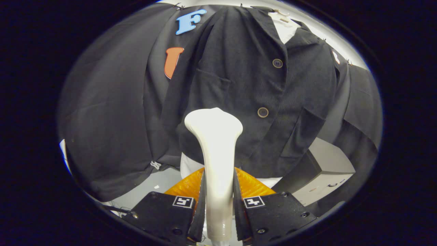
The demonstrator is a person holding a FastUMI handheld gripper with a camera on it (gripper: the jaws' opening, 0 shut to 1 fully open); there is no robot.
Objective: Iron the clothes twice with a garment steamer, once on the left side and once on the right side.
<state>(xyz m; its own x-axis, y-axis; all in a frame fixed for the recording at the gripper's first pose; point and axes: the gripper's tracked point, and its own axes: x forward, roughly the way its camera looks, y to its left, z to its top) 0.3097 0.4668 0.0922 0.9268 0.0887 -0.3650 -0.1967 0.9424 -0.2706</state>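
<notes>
Claw [218,205] clamps steamer [215,143] upright (facing jacket [245,85])

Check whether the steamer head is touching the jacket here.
Cannot tell. In the gripper view the steamer, clamped between both fingers of the gripper, has its head overlapping the jacket front below the chest pocket, but no contact or gap shows from behind.

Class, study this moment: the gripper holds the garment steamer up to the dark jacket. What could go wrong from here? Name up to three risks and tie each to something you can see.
1. The gripper clamps the steamer only by its smooth, narrow handle, so it may twist or slip during a stroke.
2. The steamer's head sits close to the jacket's lower button; it could catch there.
3. The jacket hangs loosely, so pushing may swing it away rather than smooth it.
</notes>
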